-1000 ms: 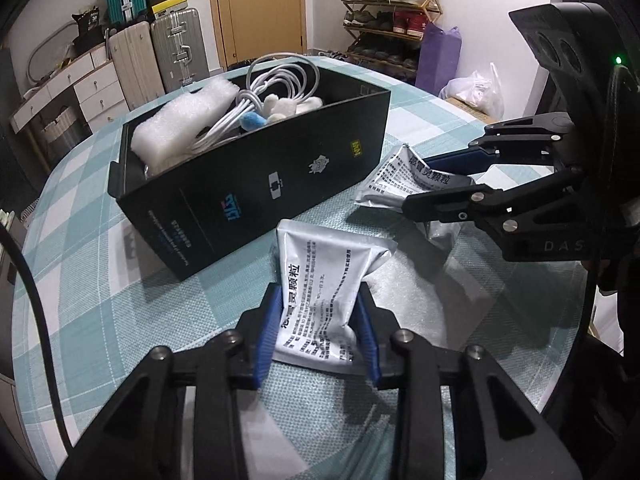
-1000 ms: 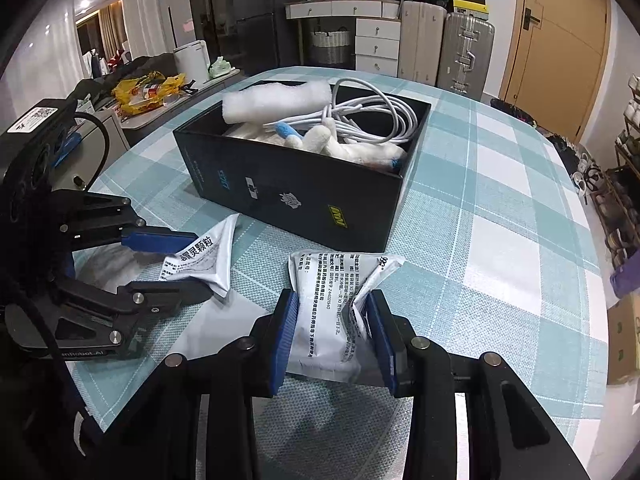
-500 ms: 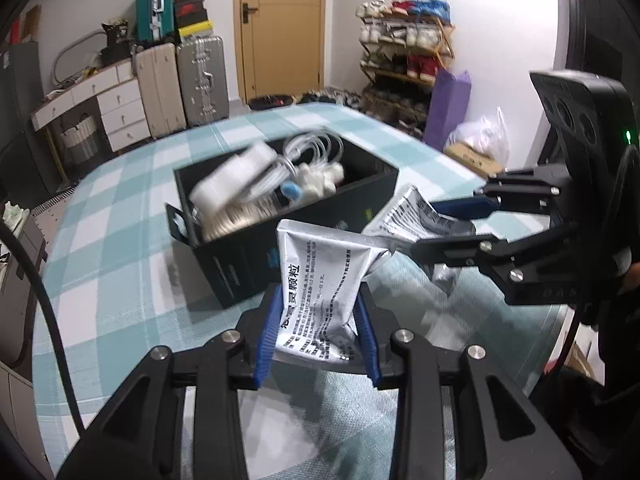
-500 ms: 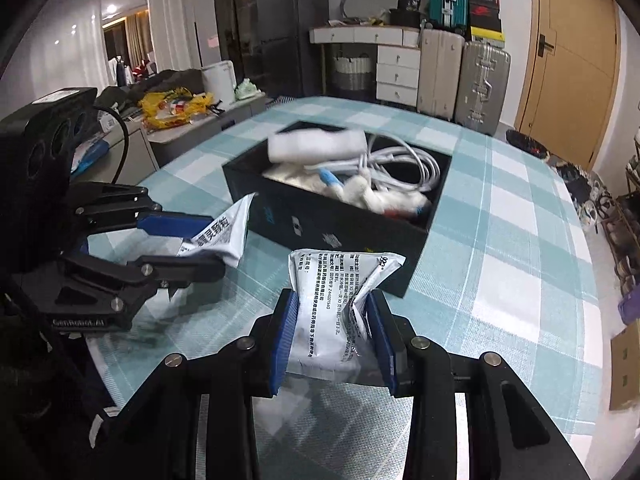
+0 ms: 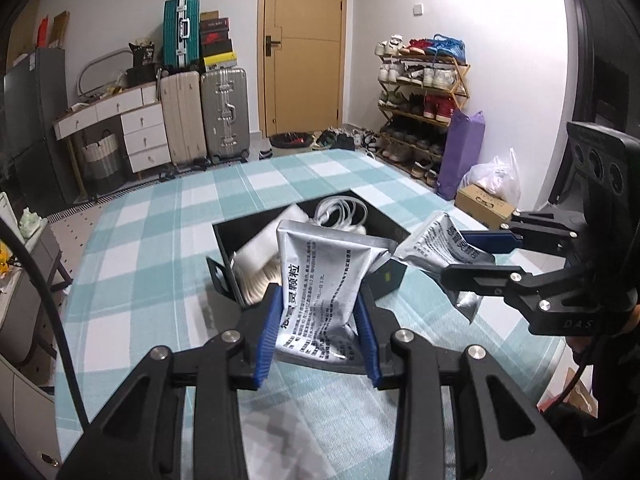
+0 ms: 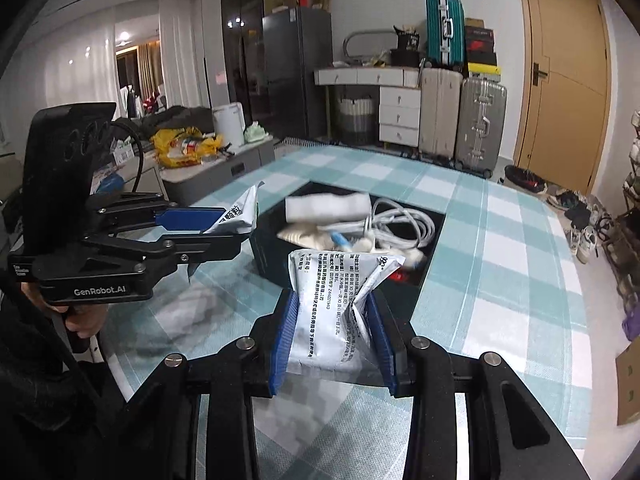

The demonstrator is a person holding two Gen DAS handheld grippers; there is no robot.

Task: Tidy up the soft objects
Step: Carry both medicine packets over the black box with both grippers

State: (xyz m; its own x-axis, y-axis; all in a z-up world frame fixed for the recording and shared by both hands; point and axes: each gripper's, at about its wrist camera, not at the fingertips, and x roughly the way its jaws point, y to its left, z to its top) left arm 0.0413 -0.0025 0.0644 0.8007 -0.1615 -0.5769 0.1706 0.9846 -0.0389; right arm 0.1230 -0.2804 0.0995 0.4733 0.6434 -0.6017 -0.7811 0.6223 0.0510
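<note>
Both sachets now airborne; 1.0 s ago they lay on the checked teal tablecloth. Left gripper clamps one crinkled silver foil sachet; right gripper clamps the other silver sachet. Both hang in front of the open black cardboard box (white cable, foam already inside). Judgement: drop-in comes next.

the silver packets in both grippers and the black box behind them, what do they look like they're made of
Left packet and right packet: likely thin foil-laminate film, matte silver with printed text; both crumple and crease between the blue pads. Black box: probably rigid cardboard with a smooth, dark printed finish, judging by its straight thin walls, though plastic can't be ruled out.
</note>
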